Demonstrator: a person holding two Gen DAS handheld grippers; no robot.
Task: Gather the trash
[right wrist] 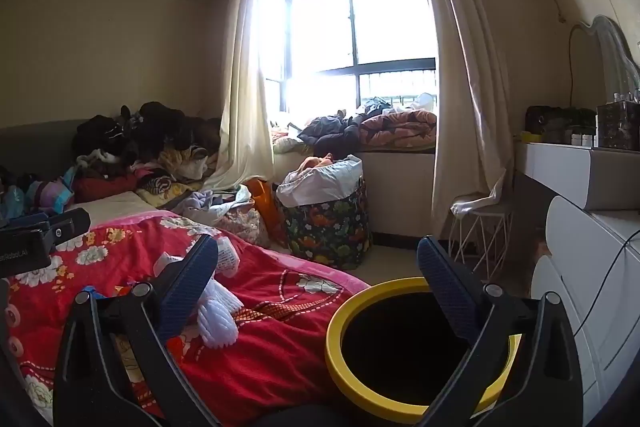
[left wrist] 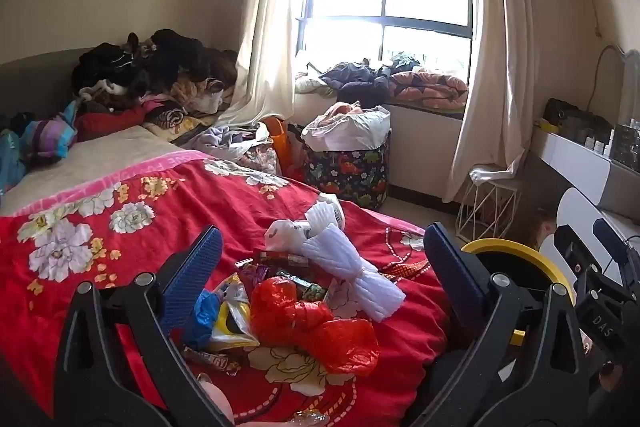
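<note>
A heap of trash lies on the red flowered bedspread (left wrist: 132,227): a crumpled red plastic bag (left wrist: 304,319), white foam netting (left wrist: 348,267), a white plastic bag (left wrist: 288,231), a blue wrapper (left wrist: 204,311) and several snack wrappers (left wrist: 212,361). My left gripper (left wrist: 320,259) hovers over the heap, open, with nothing between its blue pads. A black bin with a yellow rim (right wrist: 340,331) stands beside the bed. My right gripper (right wrist: 316,279) is open and empty above the bin's near side; the white foam netting (right wrist: 218,311) shows behind its left finger.
Clothes are piled at the head of the bed (left wrist: 152,75) and on the window ledge (left wrist: 392,83). A flowered fabric hamper (left wrist: 348,167) stands by the window, a white wire stool (left wrist: 488,203) under the curtain, a white dresser (right wrist: 592,267) at right.
</note>
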